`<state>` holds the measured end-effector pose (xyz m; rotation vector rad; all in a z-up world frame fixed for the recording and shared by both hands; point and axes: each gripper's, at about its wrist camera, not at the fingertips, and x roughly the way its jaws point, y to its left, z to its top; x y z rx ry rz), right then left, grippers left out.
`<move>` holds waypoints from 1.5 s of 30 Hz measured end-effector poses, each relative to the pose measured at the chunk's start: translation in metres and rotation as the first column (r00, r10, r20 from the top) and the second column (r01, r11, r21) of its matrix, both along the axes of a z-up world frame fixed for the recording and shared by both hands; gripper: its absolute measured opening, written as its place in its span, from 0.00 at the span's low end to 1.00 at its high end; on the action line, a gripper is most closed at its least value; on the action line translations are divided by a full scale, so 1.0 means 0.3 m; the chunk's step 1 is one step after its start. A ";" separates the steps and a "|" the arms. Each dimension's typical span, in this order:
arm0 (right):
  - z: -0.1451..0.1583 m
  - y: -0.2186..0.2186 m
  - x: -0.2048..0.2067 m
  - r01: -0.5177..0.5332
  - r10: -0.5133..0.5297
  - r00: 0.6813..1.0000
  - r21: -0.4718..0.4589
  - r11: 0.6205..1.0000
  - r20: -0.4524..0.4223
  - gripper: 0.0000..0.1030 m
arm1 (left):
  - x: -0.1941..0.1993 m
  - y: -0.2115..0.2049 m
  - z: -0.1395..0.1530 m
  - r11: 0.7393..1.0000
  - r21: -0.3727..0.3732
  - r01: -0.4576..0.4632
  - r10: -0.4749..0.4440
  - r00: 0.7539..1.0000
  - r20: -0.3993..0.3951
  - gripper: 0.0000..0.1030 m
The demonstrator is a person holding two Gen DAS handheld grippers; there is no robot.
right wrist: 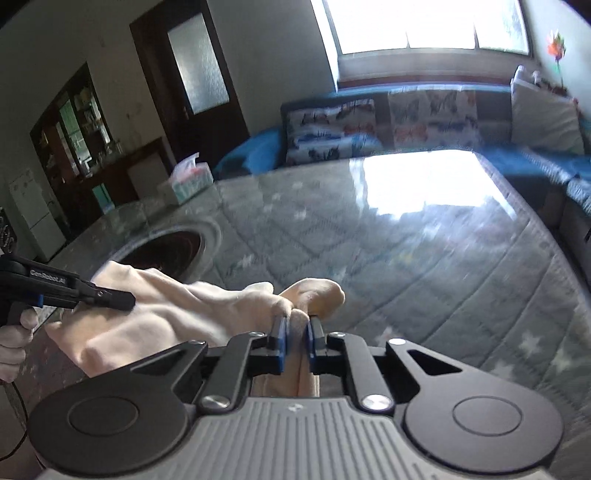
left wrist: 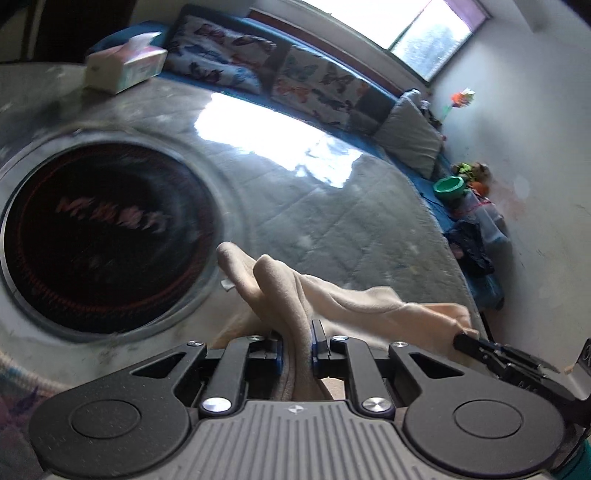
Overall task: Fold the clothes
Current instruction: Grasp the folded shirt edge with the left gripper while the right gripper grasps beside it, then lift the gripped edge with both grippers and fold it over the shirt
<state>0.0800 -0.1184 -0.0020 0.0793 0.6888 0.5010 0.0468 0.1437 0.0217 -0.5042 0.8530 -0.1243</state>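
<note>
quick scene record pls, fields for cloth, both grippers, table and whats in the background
cloth: cream garment, bunched, lifted off the table between the two grippers
left gripper: shut on a fold of the cloth
right gripper: shut on another fold of the cloth
table: glossy top over a grey quilted star-print cover, with a round dark inset
tissue box: at the far edge of the table
background: blue sofa with butterfly cushions, bright window, dark door
</note>
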 end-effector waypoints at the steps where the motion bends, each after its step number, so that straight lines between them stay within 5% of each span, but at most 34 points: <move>1: 0.021 -0.013 -0.007 0.009 -0.009 1.000 -0.007 1.000 0.018 0.10 | 0.010 -0.015 0.010 1.000 0.003 0.013 -0.013 1.000 0.008 0.14; 9: 0.157 -0.143 -0.030 0.132 -0.122 0.985 -0.077 0.988 0.125 0.09 | 0.122 -0.183 0.064 0.995 -0.002 0.104 -0.104 0.993 0.052 0.14; 18: 0.202 -0.292 0.009 0.270 -0.249 0.956 -0.134 0.953 0.156 0.09 | 0.238 -0.381 0.073 0.981 -0.007 0.192 -0.192 0.980 0.054 0.14; 30: 0.169 -0.410 0.068 0.371 -0.345 0.925 -0.182 0.911 0.160 0.09 | 0.350 -0.548 0.062 0.967 0.023 0.253 -0.254 0.966 0.044 0.14; 45: 0.019 -0.463 0.141 0.397 -0.388 0.918 -0.216 0.892 0.084 0.09 | 0.395 -0.597 -0.037 0.961 0.016 0.277 -0.277 0.960 -0.039 0.14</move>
